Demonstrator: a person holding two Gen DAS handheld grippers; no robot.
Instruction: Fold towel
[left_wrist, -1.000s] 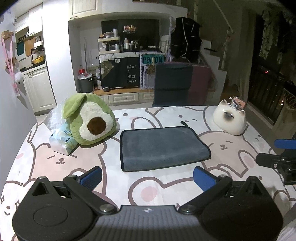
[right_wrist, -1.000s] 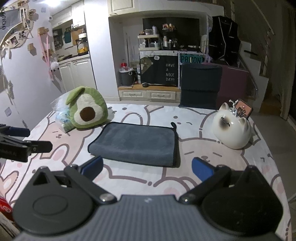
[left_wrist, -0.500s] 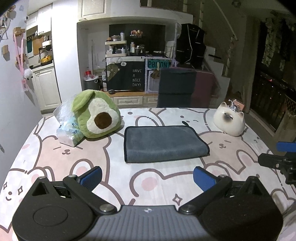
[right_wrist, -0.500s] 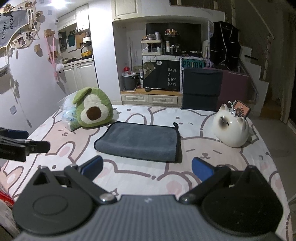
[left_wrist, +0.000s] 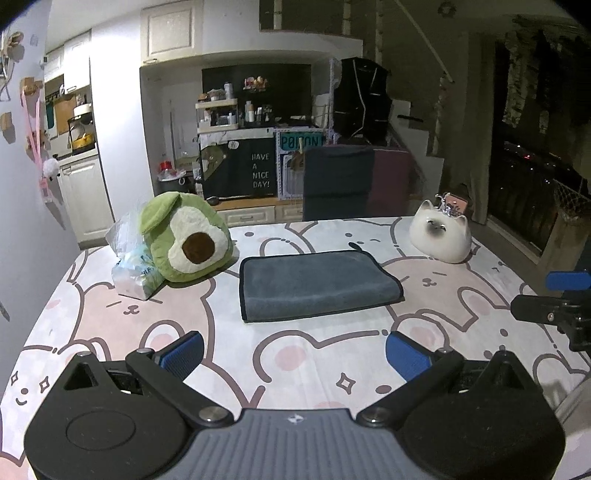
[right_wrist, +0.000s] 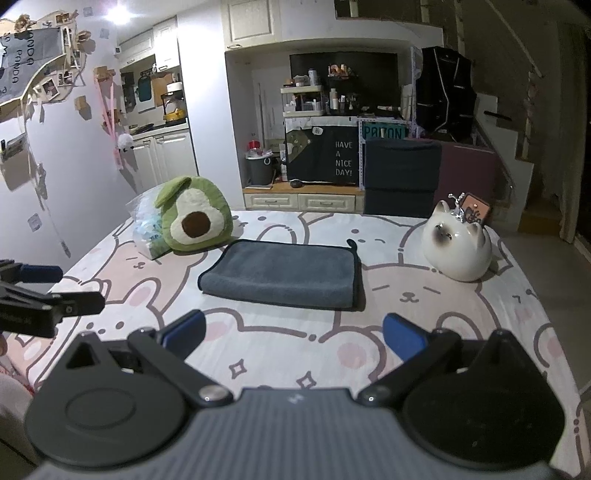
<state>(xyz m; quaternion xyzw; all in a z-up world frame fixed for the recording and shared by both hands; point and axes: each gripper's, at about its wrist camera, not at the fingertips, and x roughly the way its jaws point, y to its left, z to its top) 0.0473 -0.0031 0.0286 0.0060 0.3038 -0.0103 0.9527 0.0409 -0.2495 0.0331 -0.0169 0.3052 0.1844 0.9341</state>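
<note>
- Left wrist view: towel (left_wrist: 317, 284) lies flat as a neat grey rectangle mid-table, doubled over w/ the thick rolled fold at its right end and the dark piping down its left end. Looks like the folding is done, or nearly; at most one more fold is left, can't tell if it's wanted.
- Left gripper (left_wrist: 293, 350) hangs over the near edge of the table (left_wrist: 92, 306), jaws spread wide, holding nothing, well short of the towel. Avocado plush (left_wrist: 186, 240) sits just left of the towel toward the far-left corner, cat figurine (left_wrist: 441, 238) near the far-right corner.
- Vs 1 s ago: this cam sits further back and higher, towel smaller in frame, more near tablecloth showing. Towel itself unmoved.
- Right wrist view: same towel (right_wrist: 284, 271), fold to the left, hanging loop at its far-right corner, nothing touching it.
- Right gripper (right_wrist: 293, 332) also wide open and empty, near the front edge.
- Vs 1 s ago: pulled back too; both tongs retreating, so prob. finished.
</note>
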